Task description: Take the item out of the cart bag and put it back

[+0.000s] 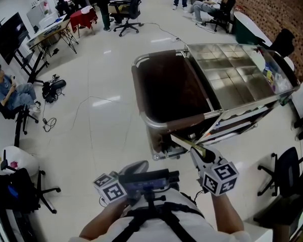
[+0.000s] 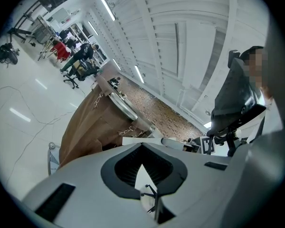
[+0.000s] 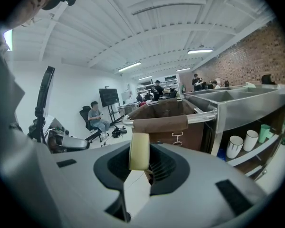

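While the person is holding both grippers close | left gripper (image 2: 142, 158) is pressing its jaws together on nothing | right gripper (image 3: 141, 163) is squeezing a pale yellow item (image 3: 138, 148), outside the bag, just in front | brown cart bag (image 1: 171, 89) is hanging open on the steel cart (image 1: 232, 74) behind.

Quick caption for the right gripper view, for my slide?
Right gripper clamps a pale yellow roll edge-on, facing the brown cart bag on the steel cart.

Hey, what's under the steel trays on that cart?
A lower shelf holding two white cups and a green cup. The shelf's depth is in shadow behind the cart's frame, so anything farther in cannot be seen.
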{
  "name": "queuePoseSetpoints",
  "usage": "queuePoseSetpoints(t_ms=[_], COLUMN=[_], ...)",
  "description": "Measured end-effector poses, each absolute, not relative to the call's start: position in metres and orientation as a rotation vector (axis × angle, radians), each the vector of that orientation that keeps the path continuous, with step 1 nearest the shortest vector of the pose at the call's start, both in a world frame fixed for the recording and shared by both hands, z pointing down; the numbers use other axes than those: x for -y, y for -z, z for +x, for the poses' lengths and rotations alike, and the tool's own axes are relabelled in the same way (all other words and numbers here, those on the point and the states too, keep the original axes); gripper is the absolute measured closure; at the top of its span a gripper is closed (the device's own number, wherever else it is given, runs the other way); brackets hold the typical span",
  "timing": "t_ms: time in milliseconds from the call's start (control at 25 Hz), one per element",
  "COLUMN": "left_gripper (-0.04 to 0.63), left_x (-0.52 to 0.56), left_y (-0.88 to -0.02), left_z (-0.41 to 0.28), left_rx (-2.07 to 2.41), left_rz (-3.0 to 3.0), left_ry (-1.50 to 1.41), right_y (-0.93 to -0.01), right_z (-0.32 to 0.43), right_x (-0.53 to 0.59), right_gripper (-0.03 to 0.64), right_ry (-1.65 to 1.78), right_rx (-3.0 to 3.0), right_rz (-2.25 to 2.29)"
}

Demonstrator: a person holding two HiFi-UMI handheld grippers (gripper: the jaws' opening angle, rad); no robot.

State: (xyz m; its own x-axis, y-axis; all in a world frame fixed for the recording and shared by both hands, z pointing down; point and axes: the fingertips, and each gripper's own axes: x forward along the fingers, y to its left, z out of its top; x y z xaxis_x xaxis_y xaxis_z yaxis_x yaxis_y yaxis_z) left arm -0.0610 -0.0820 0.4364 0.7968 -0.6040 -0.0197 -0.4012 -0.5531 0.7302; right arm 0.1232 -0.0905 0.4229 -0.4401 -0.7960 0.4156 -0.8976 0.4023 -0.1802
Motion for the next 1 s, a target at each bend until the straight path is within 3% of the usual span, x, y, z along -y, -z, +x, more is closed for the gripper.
queuePoseSetpoints(t_ms=[1000], left_gripper=[0.591], left_x=[0.082], left_y=[-0.439], left_z=[-0.073], left_rx=[0.786], left_rz=[2.208], left_ry=[0.367], right_y=[-0.482], right_z=[0.128], right_x=[0.107], right_gripper=[0.540], right_ry=[-0.609], right_rx=[2.287], right_rz=[1.423])
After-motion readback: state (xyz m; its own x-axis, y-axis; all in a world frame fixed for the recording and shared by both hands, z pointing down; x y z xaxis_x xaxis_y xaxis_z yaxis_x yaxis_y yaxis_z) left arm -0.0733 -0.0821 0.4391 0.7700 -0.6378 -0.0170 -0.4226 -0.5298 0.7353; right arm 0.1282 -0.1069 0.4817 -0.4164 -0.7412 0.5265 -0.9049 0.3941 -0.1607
